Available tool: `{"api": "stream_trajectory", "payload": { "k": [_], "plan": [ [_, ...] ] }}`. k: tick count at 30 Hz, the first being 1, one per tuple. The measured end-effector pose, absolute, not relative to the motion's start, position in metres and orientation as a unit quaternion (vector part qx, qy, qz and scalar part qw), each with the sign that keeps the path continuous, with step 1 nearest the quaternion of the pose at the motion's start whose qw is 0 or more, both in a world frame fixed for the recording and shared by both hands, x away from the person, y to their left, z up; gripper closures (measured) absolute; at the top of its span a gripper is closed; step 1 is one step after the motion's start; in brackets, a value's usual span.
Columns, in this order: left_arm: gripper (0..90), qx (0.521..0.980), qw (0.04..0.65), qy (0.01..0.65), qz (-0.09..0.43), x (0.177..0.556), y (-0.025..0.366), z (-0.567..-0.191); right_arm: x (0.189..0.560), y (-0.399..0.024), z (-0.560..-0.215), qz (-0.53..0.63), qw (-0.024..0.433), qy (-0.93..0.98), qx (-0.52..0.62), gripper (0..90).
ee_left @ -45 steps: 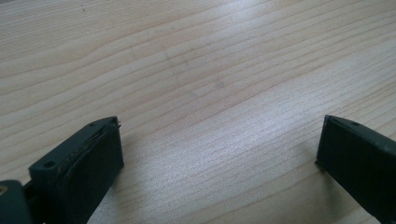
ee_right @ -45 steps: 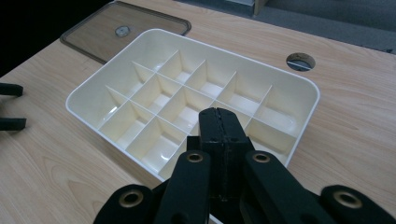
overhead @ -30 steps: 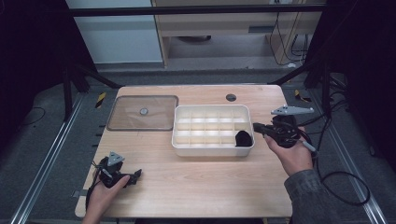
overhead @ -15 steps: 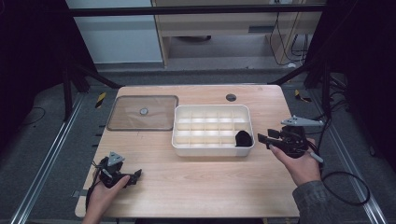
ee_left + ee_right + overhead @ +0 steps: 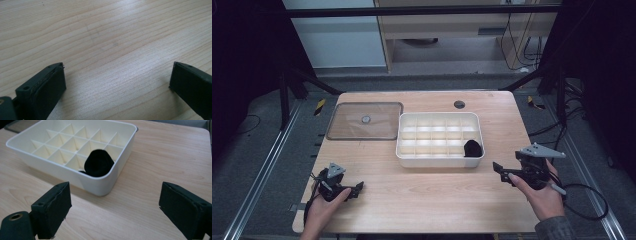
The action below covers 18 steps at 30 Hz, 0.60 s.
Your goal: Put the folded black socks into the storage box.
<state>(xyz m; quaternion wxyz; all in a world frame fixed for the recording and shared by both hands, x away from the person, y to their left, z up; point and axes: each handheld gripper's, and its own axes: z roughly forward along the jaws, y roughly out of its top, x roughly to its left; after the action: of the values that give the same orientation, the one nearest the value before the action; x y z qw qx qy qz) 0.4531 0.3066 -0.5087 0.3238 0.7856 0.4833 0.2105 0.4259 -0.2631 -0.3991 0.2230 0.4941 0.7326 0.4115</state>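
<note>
A white compartment box (image 5: 440, 138) stands mid-table. A black, soft-looking lump (image 5: 472, 148) lies in its near right corner cell, and the right gripper view has it (image 5: 98, 162) straight ahead. My right gripper (image 5: 501, 172) hovers to the right of the box, a little nearer than its front edge, and points at it. Its jaws have just been opening and stand wide (image 5: 115, 202) with nothing between them. At the table's near left my left gripper (image 5: 357, 187) rests low over bare wood, open and empty (image 5: 117, 75).
A clear flat lid (image 5: 365, 120) lies left of the box. A round cable hole (image 5: 459, 104) sits at the far edge of the wooden table (image 5: 427, 200). The right gripper's cable (image 5: 584, 202) loops off the table's right side.
My right gripper has drawn back from the box's right end toward the near right and sunk lower, and its jaws have opened. The black lump stays in its cell. The left hand has kept still.
</note>
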Motion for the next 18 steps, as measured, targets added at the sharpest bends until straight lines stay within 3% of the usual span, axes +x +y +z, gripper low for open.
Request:
{"api": "stream_trajectory", "payload": {
  "k": [12, 18],
  "plan": [
    [0.0, 0.786, 0.324, 0.483, 0.21, 0.453, 0.307, -0.509, 0.407, -0.267, -0.439, 0.382, 0.207, 0.754, 0.493, 8.1],
    [0.0, 0.785, 0.324, 0.484, 0.21, 0.453, 0.307, -0.509, 0.41, -0.263, -0.463, 0.377, 0.191, 0.759, 0.494, 13.1]
  ]
}}
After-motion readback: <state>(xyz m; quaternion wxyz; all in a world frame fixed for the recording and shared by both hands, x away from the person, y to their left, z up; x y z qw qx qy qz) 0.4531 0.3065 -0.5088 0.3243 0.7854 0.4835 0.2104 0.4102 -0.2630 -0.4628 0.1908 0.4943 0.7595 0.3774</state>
